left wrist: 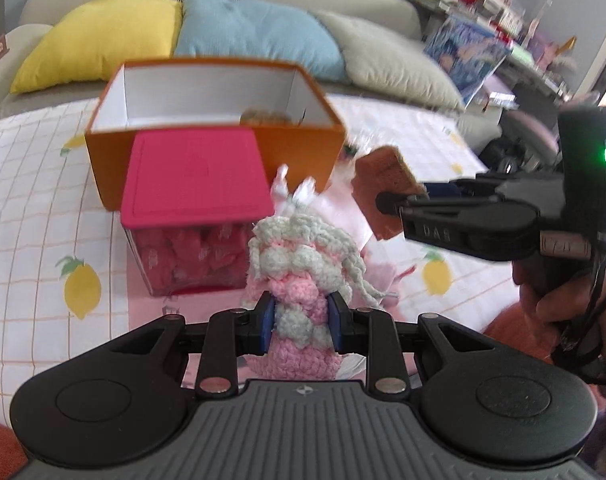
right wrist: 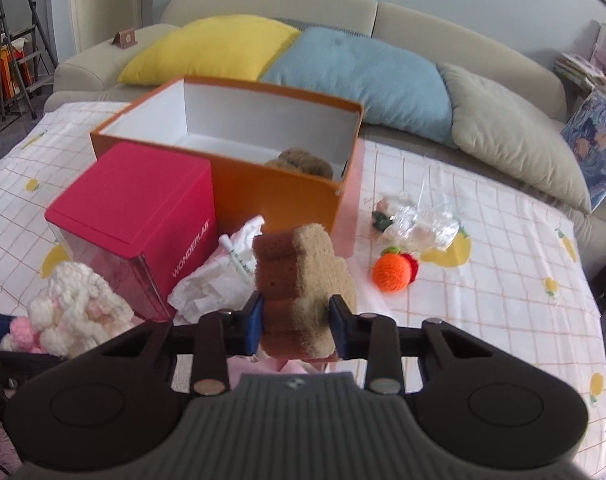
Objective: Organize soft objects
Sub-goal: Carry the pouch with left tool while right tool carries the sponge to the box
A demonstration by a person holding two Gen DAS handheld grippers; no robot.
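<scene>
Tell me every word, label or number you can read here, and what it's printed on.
"WONDERLAB": white letters on the side of the pink-lidded clear plastic box.
"DAS": raised letters on the black right gripper, seen from the left wrist.
Green print on the white crumpled wrapper: too small to read.

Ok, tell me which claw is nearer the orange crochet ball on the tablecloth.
Right. The right claw, shut on the brown sponge, is just left of the orange crochet ball. The left claw, shut on the pink-and-white crochet toy, sits farther left, beyond the right one.
</scene>
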